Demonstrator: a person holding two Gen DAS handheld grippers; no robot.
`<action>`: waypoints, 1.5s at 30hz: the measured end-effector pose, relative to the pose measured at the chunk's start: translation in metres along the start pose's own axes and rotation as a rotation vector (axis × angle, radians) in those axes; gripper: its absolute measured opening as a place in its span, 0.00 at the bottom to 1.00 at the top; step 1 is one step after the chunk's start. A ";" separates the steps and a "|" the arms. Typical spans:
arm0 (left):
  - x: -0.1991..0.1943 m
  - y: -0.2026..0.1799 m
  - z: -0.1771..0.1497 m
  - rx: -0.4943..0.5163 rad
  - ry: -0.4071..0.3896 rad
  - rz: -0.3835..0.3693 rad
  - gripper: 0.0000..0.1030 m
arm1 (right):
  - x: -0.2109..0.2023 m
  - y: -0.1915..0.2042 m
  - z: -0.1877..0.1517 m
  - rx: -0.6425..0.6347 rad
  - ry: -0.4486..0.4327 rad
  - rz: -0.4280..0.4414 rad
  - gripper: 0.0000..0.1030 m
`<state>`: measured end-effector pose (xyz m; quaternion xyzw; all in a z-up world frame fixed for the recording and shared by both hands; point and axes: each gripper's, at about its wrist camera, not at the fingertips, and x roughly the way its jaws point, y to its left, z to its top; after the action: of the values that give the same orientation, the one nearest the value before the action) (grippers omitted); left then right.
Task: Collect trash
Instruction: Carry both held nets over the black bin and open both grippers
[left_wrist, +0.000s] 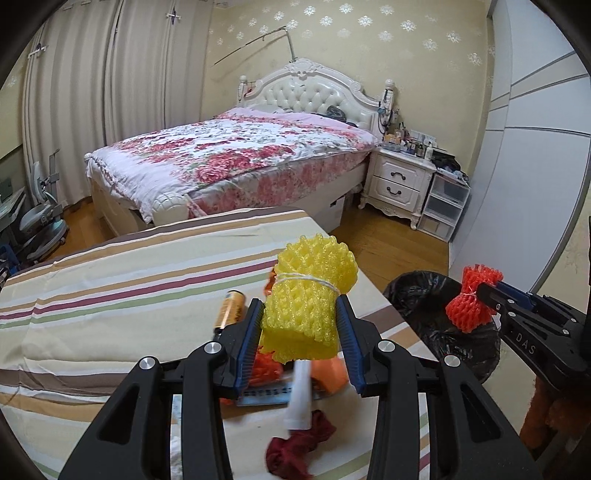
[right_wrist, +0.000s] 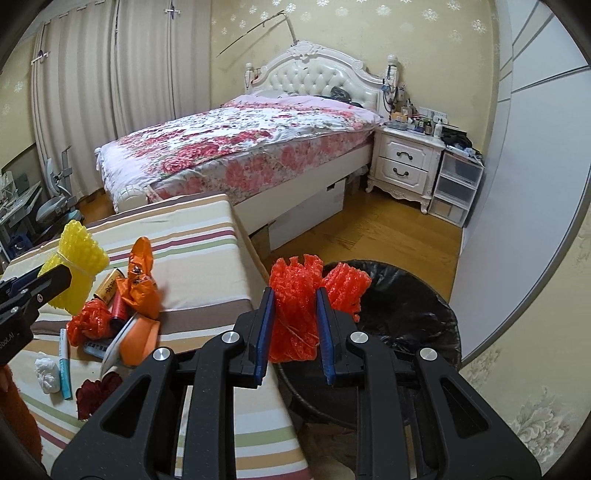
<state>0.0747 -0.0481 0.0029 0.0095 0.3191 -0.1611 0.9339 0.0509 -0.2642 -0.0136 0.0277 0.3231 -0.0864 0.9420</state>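
Beside the tabletop (right_wrist: 207, 258) edge, right tongs (right_wrist: 293, 325) clamp red foam netting (right_wrist: 295, 317) over the black-lined bin (right_wrist: 417, 317); left tongs (left_wrist: 301, 332) clamp yellow netting (left_wrist: 306, 295).

Left gripper (left_wrist: 301, 332) clamped on a yellow foam net (left_wrist: 308, 299) tied with white string, held above the striped table (left_wrist: 110, 295). To the table's right, the right gripper (left_wrist: 484, 299) pinches a red foam net (left_wrist: 469, 302) over the black-lined bin (left_wrist: 417, 295).
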 end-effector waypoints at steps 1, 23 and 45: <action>0.004 -0.007 0.000 0.010 0.003 -0.009 0.40 | 0.000 -0.006 0.000 0.005 -0.001 -0.008 0.21; 0.087 -0.108 0.002 0.149 0.073 -0.074 0.40 | 0.047 -0.083 -0.001 0.103 0.057 -0.083 0.22; 0.100 -0.118 -0.004 0.152 0.101 -0.028 0.75 | 0.062 -0.105 -0.013 0.182 0.079 -0.129 0.52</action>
<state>0.1107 -0.1887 -0.0500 0.0839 0.3529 -0.1971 0.9108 0.0717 -0.3752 -0.0615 0.0956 0.3521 -0.1744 0.9146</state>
